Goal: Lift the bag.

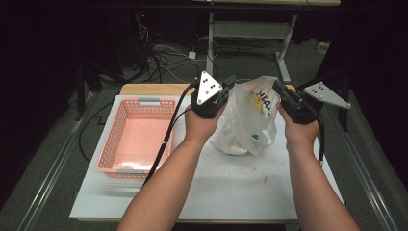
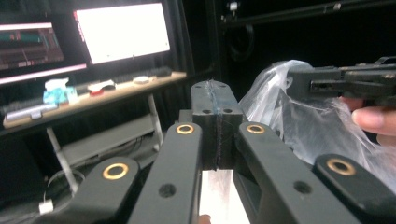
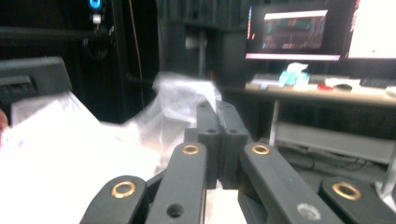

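- White tabletop (image 1: 231, 192) lay under everything, and every place below is given from the plastic bag.
- Pink plastic basket (image 1: 132, 137) sat on the tabletop well to the left of the bag, apart from it, with grey handles at its near and far ends.
- Clear, crinkled plastic bag (image 1: 248, 120) stood at the middle of the tabletop, its bottom resting on the surface and its top pulled up between the two grippers; white and yellow contents showed through the film, too blurred to name.
- Left gripper (image 1: 226, 91) was at the bag's upper left edge, its jaws pressed together with a thin strip of the bag's film caught between them, as the left gripper view (image 2: 217, 116) showed.
- Right gripper (image 1: 279, 89) was at the bag's upper right edge, jaws likewise closed flat on a fold of the film, seen in the right gripper view (image 3: 218, 135) with the bag spreading to its left.
- Black cable (image 1: 166, 139) trailed from the left gripper down past the basket's right side, left of the bag.
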`<move>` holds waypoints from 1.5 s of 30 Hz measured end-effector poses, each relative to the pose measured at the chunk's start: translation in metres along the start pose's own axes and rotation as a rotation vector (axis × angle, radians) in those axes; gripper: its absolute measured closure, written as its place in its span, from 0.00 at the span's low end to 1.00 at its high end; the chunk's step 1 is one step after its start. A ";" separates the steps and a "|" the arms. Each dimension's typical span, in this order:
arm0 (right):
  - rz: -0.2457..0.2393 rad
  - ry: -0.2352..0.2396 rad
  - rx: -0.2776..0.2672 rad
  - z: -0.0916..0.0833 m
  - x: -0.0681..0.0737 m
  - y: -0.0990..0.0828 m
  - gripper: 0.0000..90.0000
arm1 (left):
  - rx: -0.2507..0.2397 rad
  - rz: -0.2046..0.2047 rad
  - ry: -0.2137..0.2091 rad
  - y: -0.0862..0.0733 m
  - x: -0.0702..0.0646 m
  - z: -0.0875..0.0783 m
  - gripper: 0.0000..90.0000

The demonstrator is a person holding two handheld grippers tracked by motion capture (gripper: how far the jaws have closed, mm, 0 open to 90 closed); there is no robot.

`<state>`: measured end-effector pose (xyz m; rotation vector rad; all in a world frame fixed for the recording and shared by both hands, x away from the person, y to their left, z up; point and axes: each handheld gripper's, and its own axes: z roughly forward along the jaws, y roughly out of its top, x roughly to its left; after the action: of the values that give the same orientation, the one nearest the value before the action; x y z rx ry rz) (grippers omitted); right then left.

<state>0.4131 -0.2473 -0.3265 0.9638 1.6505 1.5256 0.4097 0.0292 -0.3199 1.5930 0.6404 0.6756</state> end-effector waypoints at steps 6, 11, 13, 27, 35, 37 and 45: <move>-0.021 0.019 0.070 0.001 0.004 -0.019 1.00 | 0.057 -0.033 -0.033 -0.015 -0.003 -0.024 0.77; -0.017 0.016 0.123 0.007 0.000 -0.029 1.00 | 0.091 -0.044 -0.063 -0.025 -0.011 -0.049 0.59; -0.015 0.013 0.137 0.010 -0.002 -0.032 1.00 | 0.113 -0.045 -0.072 -0.031 -0.015 -0.057 0.54; -0.040 0.097 0.057 -0.025 0.015 -0.013 0.74 | 0.191 -0.140 -0.094 -0.070 -0.020 -0.121 0.22; -0.081 0.139 -0.005 -0.064 0.024 0.001 0.63 | 0.283 -0.180 -0.103 -0.095 -0.028 -0.124 0.03; -0.069 0.138 0.002 -0.073 0.021 -0.004 0.60 | 0.312 -0.180 -0.108 -0.101 -0.030 -0.123 0.00; -0.051 0.111 0.115 -0.087 0.007 -0.037 0.45 | 0.367 -0.164 -0.128 -0.123 -0.041 -0.120 0.00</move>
<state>0.3317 -0.2856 -0.3560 0.9037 1.8441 1.4877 0.2904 0.0938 -0.4323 1.8790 0.8228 0.3430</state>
